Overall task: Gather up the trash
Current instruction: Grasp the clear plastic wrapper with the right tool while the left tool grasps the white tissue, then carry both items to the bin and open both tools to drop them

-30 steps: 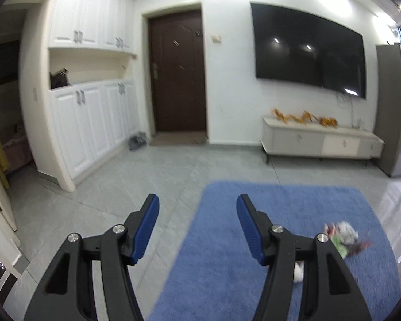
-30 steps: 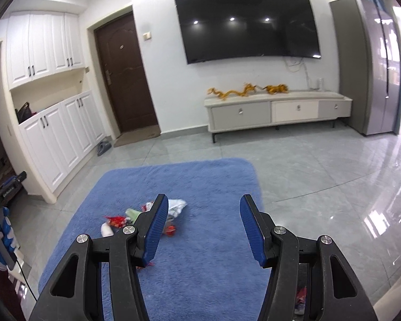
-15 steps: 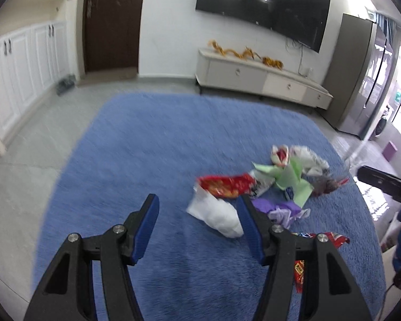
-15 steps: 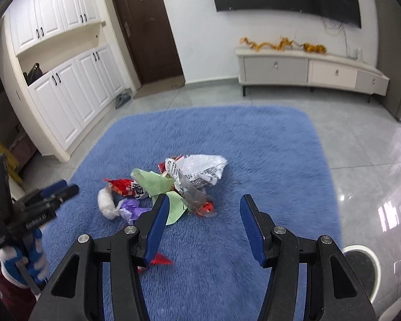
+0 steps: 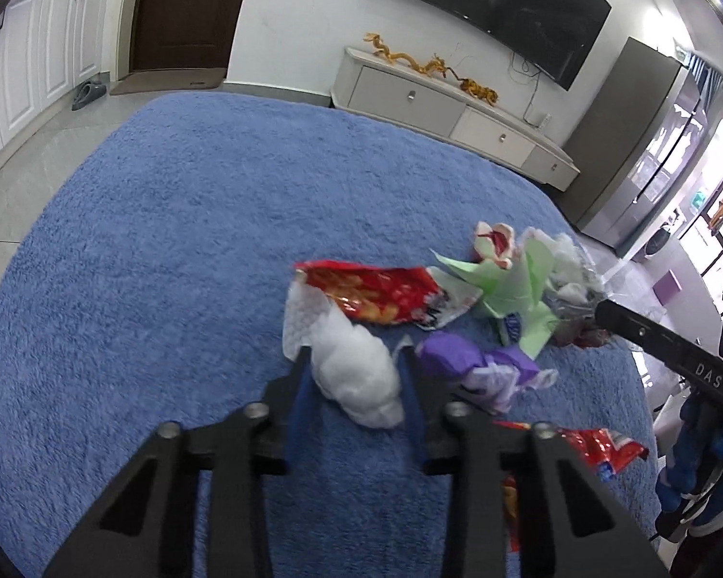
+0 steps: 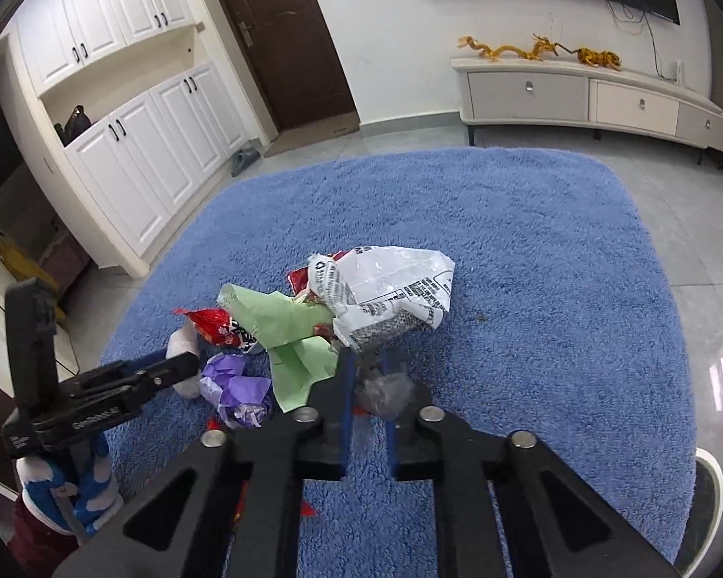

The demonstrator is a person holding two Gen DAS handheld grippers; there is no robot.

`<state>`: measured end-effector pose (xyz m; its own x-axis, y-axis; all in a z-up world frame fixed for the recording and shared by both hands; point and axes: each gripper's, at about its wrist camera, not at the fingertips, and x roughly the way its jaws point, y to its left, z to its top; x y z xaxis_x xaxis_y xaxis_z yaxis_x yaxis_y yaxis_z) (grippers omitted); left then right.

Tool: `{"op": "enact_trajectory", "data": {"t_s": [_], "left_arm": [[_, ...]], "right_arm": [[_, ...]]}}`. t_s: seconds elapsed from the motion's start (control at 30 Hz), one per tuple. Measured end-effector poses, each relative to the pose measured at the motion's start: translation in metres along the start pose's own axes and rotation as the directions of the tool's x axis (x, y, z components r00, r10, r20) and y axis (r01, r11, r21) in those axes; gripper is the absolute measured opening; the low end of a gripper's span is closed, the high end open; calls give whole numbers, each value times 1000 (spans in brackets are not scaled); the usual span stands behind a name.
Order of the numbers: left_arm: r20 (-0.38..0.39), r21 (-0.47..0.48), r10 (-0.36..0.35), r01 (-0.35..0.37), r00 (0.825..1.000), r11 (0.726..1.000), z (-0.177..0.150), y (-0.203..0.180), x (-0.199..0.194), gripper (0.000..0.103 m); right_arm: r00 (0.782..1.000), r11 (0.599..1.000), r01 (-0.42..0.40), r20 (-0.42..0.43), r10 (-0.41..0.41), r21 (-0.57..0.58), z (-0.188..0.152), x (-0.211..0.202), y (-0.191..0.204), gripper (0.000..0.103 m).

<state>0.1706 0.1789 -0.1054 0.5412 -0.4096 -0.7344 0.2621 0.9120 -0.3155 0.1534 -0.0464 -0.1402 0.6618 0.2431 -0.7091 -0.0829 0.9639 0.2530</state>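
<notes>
Below the middle of the left wrist view, the left gripper [image 5: 356, 361] is being held low over a blue rug [image 5: 168, 250], its fingers partly closed around a white wad of tissue [image 5: 356, 375]; whether the tissue is actually being pinched cannot be told. Just above the tissue, a red snack wrapper [image 5: 371, 294] is lying flat, with a crumpled purple wrapper [image 5: 472, 366] to the right of the fingers and a sheet of green paper [image 5: 515, 289] further right. Another red wrapper [image 5: 597, 443] is showing at the lower right.

Near the centre of the right wrist view, the right gripper [image 6: 367, 375] is being shown with its fingers drawn close together around a crumpled grey scrap [image 6: 385, 392]; firm contact cannot be confirmed. A white printed bag [image 6: 390, 294] is lying just above the fingertips, beside the green paper [image 6: 289, 327]. At the lower left of this view, the left gripper [image 6: 168, 368] is being seen from the side. Along the upper right, a low white cabinet [image 6: 593, 96] is standing against the wall.
</notes>
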Motion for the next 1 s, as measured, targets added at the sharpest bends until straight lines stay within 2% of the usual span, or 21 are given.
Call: {"op": "enact_trajectory", "data": {"t_s": [0.07,0.4,0.6,0.8,1.0], "left_arm": [[14,-4,2,-2,1000,1000,-2,-3,-5,24],[95,-34,22,-19,995,999,-11,-2,-53,21],[146,-10,30,-29,989,1000,-13,-15,-89,21],[183,60,-21,10,983,998,-13,-47,-118,21],[146,182,-108,81,983,980,-14,-107,-118,21]], "right_arm": [[1000,1000,-6,10,6,4,-1,-6,-2,6],[994,999,-33,102,30,28,-19,-69,-12,4],[987,998,-44,157,37,46,-30,-108,-16,4],[976,997,-43,214,27,70,-42,-145,-29,4],[961,991,-5,276,-33,134,-56,-185,-60,4]]}}
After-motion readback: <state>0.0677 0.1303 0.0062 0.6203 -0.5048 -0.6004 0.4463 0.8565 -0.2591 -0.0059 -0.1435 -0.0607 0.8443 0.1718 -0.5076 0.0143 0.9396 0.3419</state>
